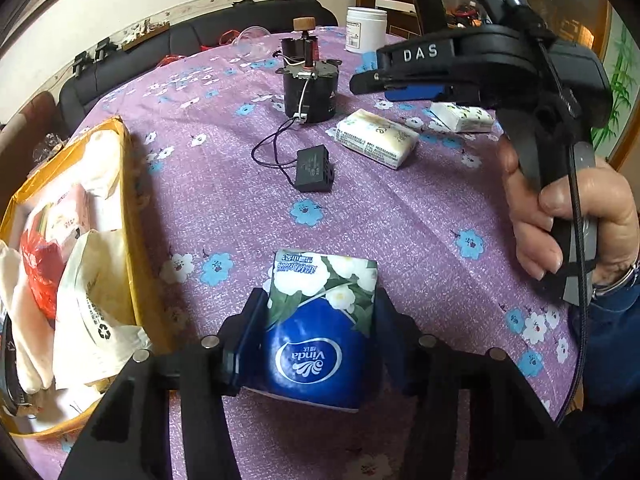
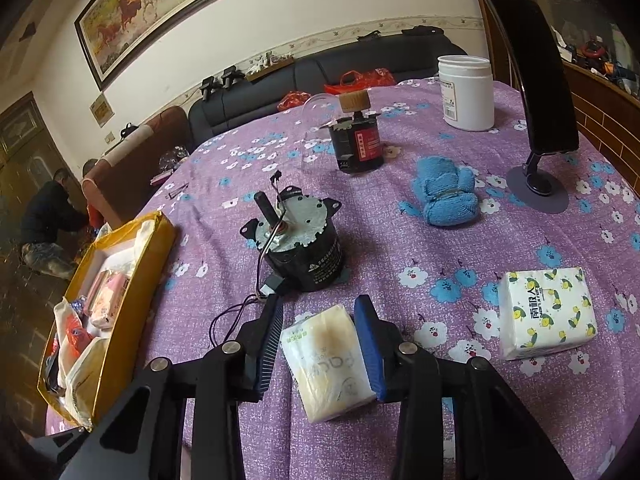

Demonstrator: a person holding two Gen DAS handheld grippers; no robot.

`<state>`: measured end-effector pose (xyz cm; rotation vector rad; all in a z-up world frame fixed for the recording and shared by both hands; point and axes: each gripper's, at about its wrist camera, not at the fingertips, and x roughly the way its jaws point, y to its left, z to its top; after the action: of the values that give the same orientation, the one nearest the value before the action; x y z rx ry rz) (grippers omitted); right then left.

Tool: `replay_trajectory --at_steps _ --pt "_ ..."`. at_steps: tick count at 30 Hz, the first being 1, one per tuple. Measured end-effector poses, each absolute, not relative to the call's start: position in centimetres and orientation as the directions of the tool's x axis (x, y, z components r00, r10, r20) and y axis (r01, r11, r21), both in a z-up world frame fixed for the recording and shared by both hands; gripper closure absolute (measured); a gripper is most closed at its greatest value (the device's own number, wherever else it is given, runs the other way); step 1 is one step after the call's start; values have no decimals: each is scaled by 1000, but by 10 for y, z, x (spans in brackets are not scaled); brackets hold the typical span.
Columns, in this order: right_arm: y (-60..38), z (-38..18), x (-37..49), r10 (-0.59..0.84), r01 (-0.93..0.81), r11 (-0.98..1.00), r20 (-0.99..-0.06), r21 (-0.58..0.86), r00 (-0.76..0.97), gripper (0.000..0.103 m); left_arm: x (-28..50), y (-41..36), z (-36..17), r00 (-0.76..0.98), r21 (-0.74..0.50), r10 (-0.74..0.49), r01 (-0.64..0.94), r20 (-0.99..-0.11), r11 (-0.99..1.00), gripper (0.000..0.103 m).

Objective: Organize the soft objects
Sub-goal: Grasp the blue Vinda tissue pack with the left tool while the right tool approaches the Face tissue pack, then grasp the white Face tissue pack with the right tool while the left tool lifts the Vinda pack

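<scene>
A black motor [image 2: 304, 248] with wires, a white jar [image 2: 466, 92] and a black stand [image 2: 536, 184] sit on the floral tablecloth [image 2: 420, 240].

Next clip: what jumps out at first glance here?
A blue Vinda tissue pack sits between the left claw's fingers at the near table edge. The right claw straddles a cream tissue pack mid-table. At the left edge, a yellow box already holds soft packs and bags.
</scene>
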<state>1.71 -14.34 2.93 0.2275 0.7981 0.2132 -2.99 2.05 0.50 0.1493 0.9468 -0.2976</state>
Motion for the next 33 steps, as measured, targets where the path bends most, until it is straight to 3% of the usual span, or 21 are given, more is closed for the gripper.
replay_trajectory --at_steps 8,10,12,14,20,23,27,33 --pt "-144 24 21 262 -85 957 -708 276 655 59 -31 34 18 558 -82 -245 301 -793 950 53" --pt "-147 24 22 258 -78 958 -708 277 657 49 -33 43 28 567 -133 -284 294 -773 947 53" --pt "-149 25 22 260 -73 956 -703 285 662 27 -33 53 37 578 -170 -312 287 -754 943 53" --pt "-151 26 21 257 -68 956 -699 287 668 25 -35 61 47 596 -190 -324 278 -735 942 53" --pt "-137 16 26 262 -108 963 -746 249 612 25 -44 85 71 653 -210 -323 248 -685 946 52" --pt "-117 6 25 204 -149 978 -788 144 581 25 -45 101 77 678 -217 -305 214 -669 952 52" --pt "-106 -1 23 82 -142 990 -806 -2 586 53 -46 124 81 703 -231 -273 157 -656 960 52" --pt "-126 14 17 141 -98 990 -758 101 636 54 -49 156 84 732 -254 -235 87 -640 963 52"
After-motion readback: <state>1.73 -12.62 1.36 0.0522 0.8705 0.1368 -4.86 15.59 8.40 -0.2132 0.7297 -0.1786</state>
